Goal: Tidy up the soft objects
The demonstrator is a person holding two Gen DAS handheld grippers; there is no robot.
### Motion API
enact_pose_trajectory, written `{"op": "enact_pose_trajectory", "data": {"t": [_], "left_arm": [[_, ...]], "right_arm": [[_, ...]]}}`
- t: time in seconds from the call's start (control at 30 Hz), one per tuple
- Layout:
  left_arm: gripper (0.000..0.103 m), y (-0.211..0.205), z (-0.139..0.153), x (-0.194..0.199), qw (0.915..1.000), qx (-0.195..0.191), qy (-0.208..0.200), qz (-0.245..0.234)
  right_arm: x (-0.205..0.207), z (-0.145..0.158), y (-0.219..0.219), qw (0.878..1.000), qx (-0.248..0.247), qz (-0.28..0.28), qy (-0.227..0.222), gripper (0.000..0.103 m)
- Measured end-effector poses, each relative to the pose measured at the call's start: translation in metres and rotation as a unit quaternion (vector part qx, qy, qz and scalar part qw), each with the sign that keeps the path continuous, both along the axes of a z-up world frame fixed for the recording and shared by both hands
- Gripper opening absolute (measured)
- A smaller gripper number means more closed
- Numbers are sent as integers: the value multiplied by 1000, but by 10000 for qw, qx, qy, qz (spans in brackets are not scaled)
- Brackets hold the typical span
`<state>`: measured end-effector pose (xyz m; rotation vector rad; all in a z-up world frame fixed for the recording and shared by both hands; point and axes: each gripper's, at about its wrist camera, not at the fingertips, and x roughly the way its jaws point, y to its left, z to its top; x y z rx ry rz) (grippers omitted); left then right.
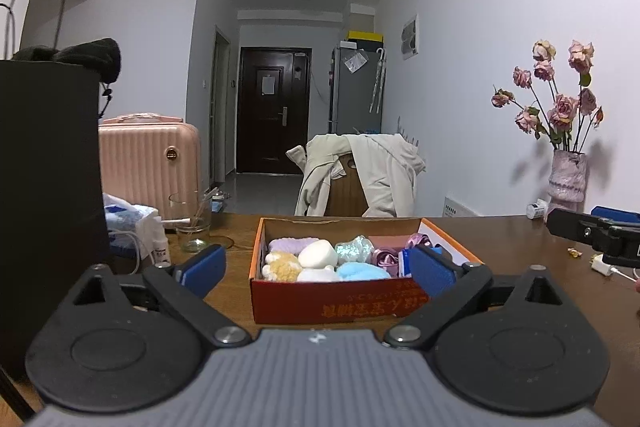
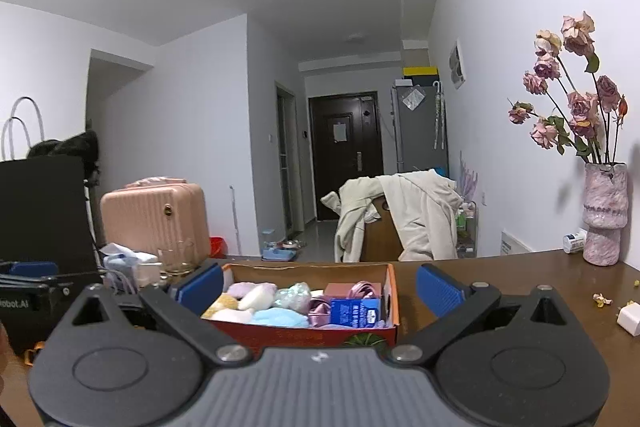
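Note:
An orange cardboard box (image 1: 320, 301) (image 2: 394, 291) sits on the brown table and holds several soft things: a lilac plush (image 1: 291, 244), a white one (image 1: 318, 254), a yellow fluffy one (image 1: 282, 265), a light blue one (image 1: 362, 271) (image 2: 276, 317), a glittery mint one (image 1: 354, 248) and pink satin ribbon (image 1: 386, 255) (image 2: 360, 291). A blue packet (image 2: 355, 311) stands at the box's right end. My left gripper (image 1: 318, 269) is open, level before the box's near wall, nothing between its blue pads. My right gripper (image 2: 320, 287) is open too, facing the box from its right, empty. The right gripper's body (image 1: 600, 235) shows at the right of the left wrist view.
A black bag (image 1: 48, 187) stands at the left, with a glass cup (image 1: 190, 221), a tissue pack (image 1: 128, 217) and a small bottle (image 1: 162, 247) beside it. A pink vase of dried roses (image 2: 604, 213), a white charger (image 2: 630, 319) and crumbs lie at the right. A coat-draped chair (image 1: 360, 175) stands behind the table.

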<state>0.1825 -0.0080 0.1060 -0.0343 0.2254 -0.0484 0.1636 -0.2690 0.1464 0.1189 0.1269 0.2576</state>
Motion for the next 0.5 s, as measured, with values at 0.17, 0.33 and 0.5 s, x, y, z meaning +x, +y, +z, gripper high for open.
{"op": "enact_pose_trajectory", "data": {"t": [0.17, 0.33, 0.5], "left_arm": [[103, -4, -3, -31, 9999, 17, -120, -3], [103, -9, -14, -65, 9996, 243, -6, -132], [103, -7, -38, -104, 9994, 314, -104, 27]], "right_arm": [[-31, -8, 2, 10000, -84, -1, 30, 103], [-69, -25, 1, 9999, -72, 37, 151, 103], [-107, -49, 7, 9995, -176, 70, 245, 103]]}}
